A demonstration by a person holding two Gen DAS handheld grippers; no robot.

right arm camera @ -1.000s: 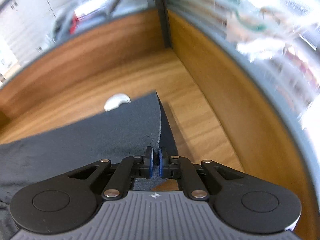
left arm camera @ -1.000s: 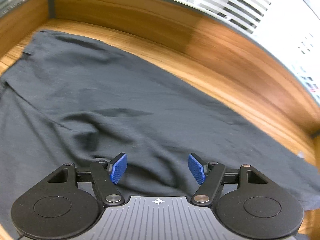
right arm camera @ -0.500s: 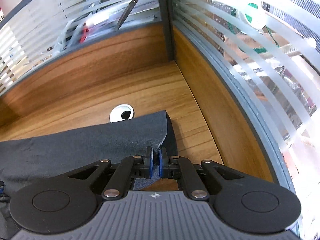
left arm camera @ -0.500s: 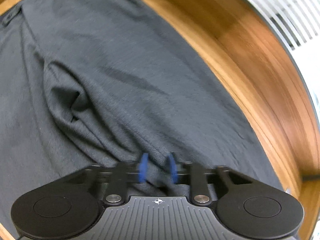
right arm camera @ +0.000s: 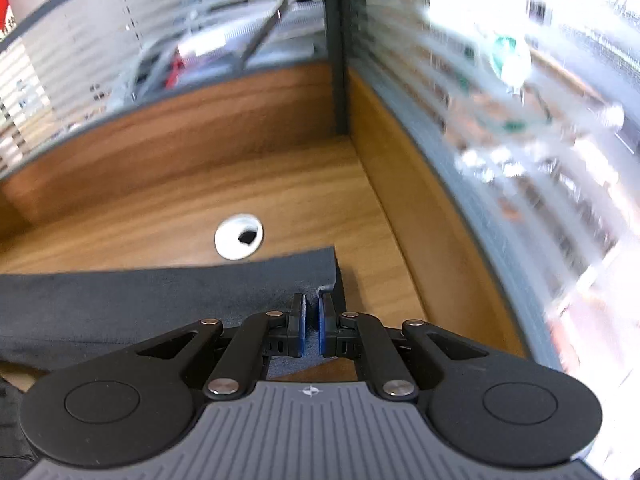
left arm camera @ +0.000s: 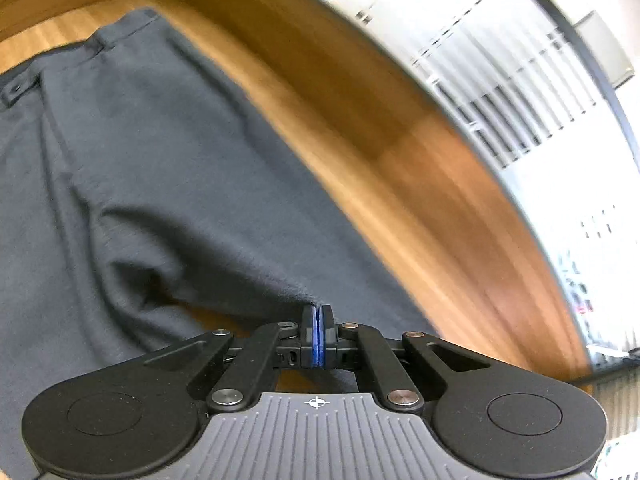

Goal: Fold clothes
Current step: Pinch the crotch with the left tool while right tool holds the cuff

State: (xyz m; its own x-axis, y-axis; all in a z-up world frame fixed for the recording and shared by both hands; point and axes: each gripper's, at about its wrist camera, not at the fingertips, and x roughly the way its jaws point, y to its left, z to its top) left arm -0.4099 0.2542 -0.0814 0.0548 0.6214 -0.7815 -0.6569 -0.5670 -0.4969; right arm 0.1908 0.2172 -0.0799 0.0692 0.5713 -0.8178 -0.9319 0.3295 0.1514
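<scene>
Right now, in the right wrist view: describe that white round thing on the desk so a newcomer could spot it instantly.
Start at the wooden desk and its far corner, where the two wood-panelled partitions meet. Come toward the camera from there: the white cable grommet is set flush into the desktop, just beyond the far edge of the dark garment. It is the only white, round thing on the wood, with a dark hole in it.

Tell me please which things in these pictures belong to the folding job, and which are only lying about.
Belong to the job:
- dark grey trousers, spread on the wooden desk
- left tool, shut on a pinch of the cloth
- right tool, shut on the cloth near its corner

Only lying about:
- white cable grommet in the desk
- slatted glass partition behind the desk
</scene>
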